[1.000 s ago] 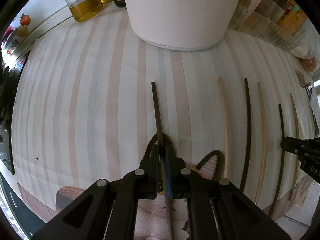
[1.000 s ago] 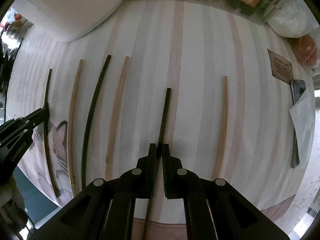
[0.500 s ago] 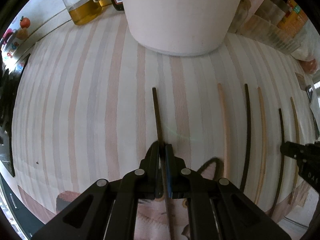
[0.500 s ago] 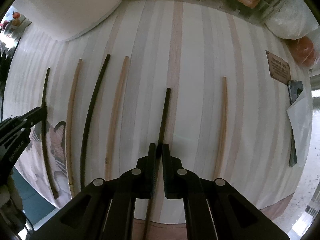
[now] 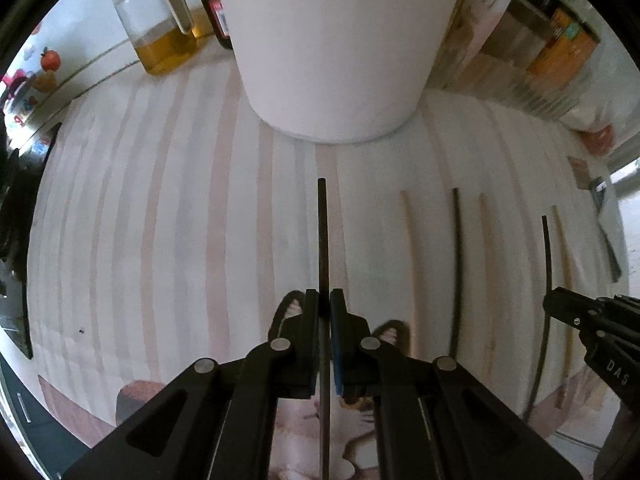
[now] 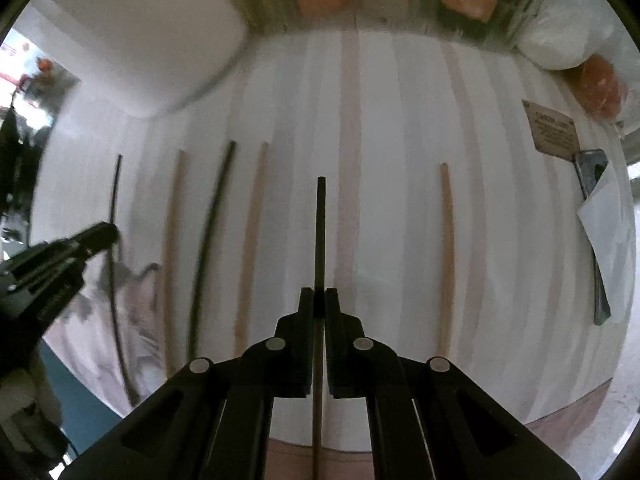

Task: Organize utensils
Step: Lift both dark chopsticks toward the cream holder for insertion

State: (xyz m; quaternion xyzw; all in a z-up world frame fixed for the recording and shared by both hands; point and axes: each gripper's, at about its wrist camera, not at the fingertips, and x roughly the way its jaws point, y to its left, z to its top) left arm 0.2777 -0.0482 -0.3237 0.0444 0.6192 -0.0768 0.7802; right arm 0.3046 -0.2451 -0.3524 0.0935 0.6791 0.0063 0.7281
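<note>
My left gripper (image 5: 324,304) is shut on a dark chopstick (image 5: 322,240) that points toward the white container (image 5: 340,60). My right gripper (image 6: 319,300) is shut on another dark chopstick (image 6: 320,232), which runs straight ahead over the striped tabletop (image 6: 400,120). Between the two held sticks lie a pale chopstick (image 6: 172,240), a dark chopstick (image 6: 212,220) and a second pale chopstick (image 6: 252,240), side by side. One more pale chopstick (image 6: 446,248) lies to the right. The left gripper (image 6: 100,234) shows at the left edge of the right wrist view.
An oil jug (image 5: 160,32) and a dark bottle (image 5: 216,12) stand behind the white container. Boxes and packets (image 5: 560,40) line the back right. A small card (image 6: 554,132), a metal tool (image 6: 596,240) and white paper lie at the right edge.
The left gripper has risen a little with its dark chopstick, and the white container looms larger. Both held chopsticks now point straighter ahead. The chopsticks on the table lie as before.
</note>
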